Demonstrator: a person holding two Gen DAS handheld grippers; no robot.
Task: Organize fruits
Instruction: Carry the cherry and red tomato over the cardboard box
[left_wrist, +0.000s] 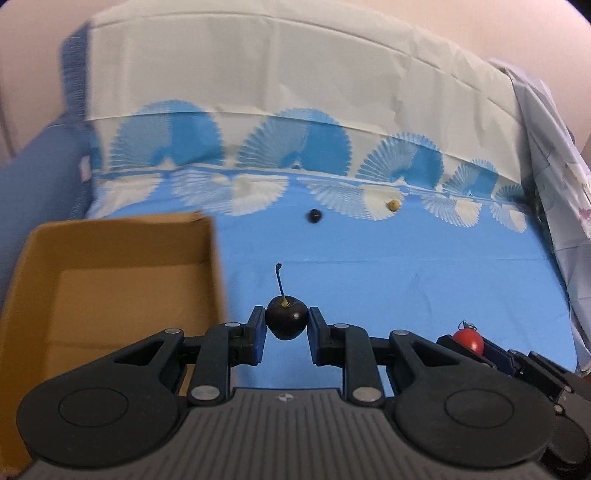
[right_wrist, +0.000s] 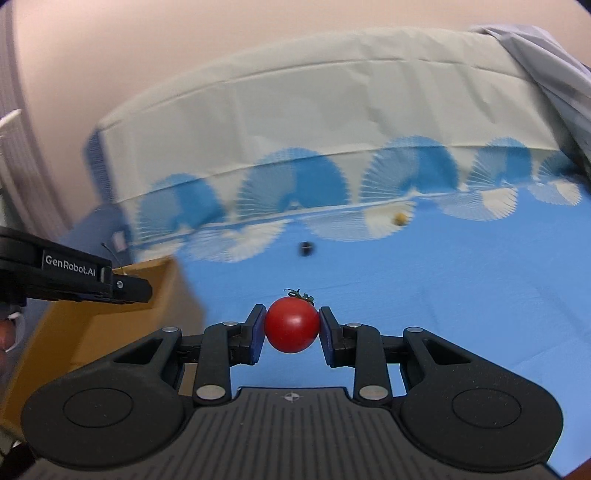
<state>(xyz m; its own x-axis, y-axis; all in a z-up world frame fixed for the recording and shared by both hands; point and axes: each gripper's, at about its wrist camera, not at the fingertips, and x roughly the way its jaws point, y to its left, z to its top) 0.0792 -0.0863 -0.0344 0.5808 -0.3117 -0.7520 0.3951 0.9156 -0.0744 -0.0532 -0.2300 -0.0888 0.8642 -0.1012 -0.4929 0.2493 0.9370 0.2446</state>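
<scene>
**Both grippers loaded, cardboard box next**

Blue fan-print cloth (left_wrist: 424, 273) covered the work surface, with a pale sheet draped up behind it.

Left gripper (left_wrist: 286, 326): pads pinched a dark cherry (left_wrist: 287, 320) at its widest part, stem pointing up and away, clear of the cloth. Right gripper (right_wrist: 291, 328): pads clamped a red cherry tomato (right_wrist: 291, 325) across its middle, green calyx on top. In the left view the tomato showed low at right, so the two grippers were side by side.

Open cardboard box (left_wrist: 110, 280) sat just left of the left gripper and looked empty as far as the view reached. Two small fruits lay loose on the cloth further back, a dark one (left_wrist: 314, 216) and a yellowish one (left_wrist: 394, 204), apart from each other.

My read: carry-to-box step.
- Keep both pinches steady; round, slick fruit can squirt out.
- Clear the box's near wall before lowering.
- Left goes in first, since it's nearer, so the grippers don't collide.
- Release low over the box floor, not from height.
</scene>
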